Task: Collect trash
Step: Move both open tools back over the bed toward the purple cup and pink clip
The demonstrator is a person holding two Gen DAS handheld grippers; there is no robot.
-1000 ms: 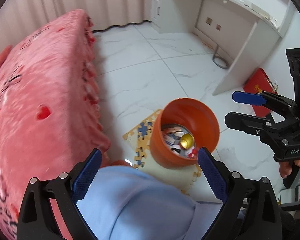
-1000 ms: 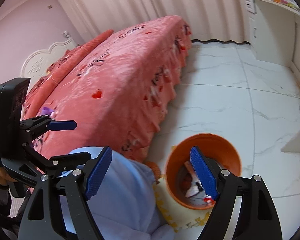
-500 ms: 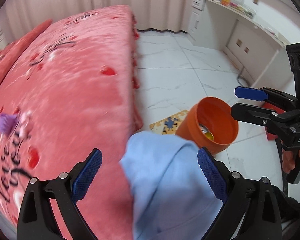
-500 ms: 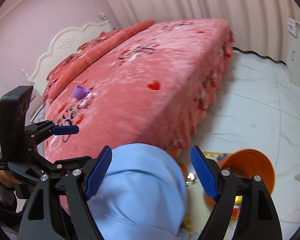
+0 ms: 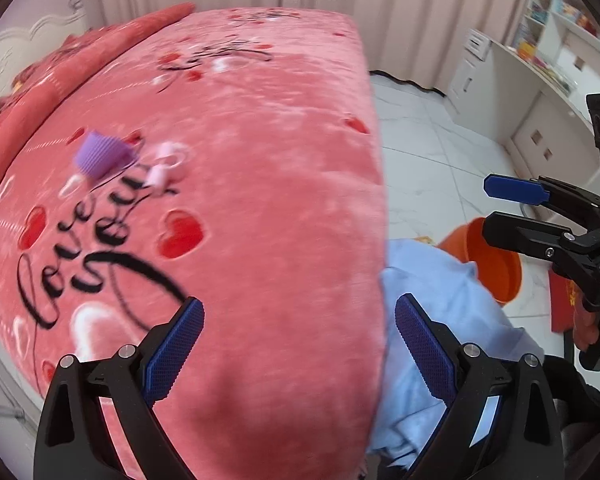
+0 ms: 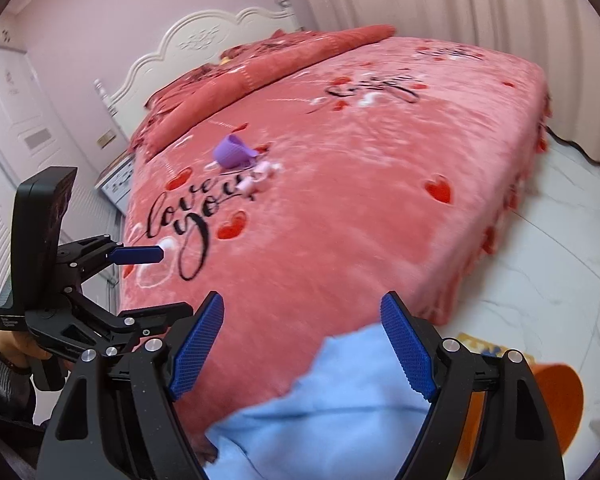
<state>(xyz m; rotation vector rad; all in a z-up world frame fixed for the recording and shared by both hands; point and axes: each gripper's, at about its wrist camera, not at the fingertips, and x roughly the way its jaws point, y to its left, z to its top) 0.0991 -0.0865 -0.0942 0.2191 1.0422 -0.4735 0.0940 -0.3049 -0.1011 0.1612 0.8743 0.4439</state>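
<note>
A purple ribbed cup (image 5: 100,156) (image 6: 234,152) lies tipped on the pink bedspread (image 5: 260,160) (image 6: 380,160), and a small pale pink scrap (image 5: 164,166) (image 6: 260,176) lies right beside it. My left gripper (image 5: 298,320) hovers open over the bed's near edge, well short of the cup, with nothing between its fingers. The right gripper (image 6: 302,320) is open and empty too, above the bed corner. Each wrist view shows the other gripper from the side: the right gripper (image 5: 496,212), the left gripper (image 6: 168,284). The orange bin (image 5: 496,268) (image 6: 556,392) stands on the floor at the bed's corner.
A light blue garment (image 5: 440,304) (image 6: 340,400) fills the lower middle between bed and bin. A white desk (image 5: 500,80) and shelves line the far right wall. The white headboard (image 6: 204,40) and a nightstand (image 6: 116,180) are at the far left. White tiled floor (image 6: 540,240) runs beside the bed.
Both views have swung away from the orange bin and onto the bed. The purple cup has come into view and grown nearer. Both grippers stayed open.
</note>
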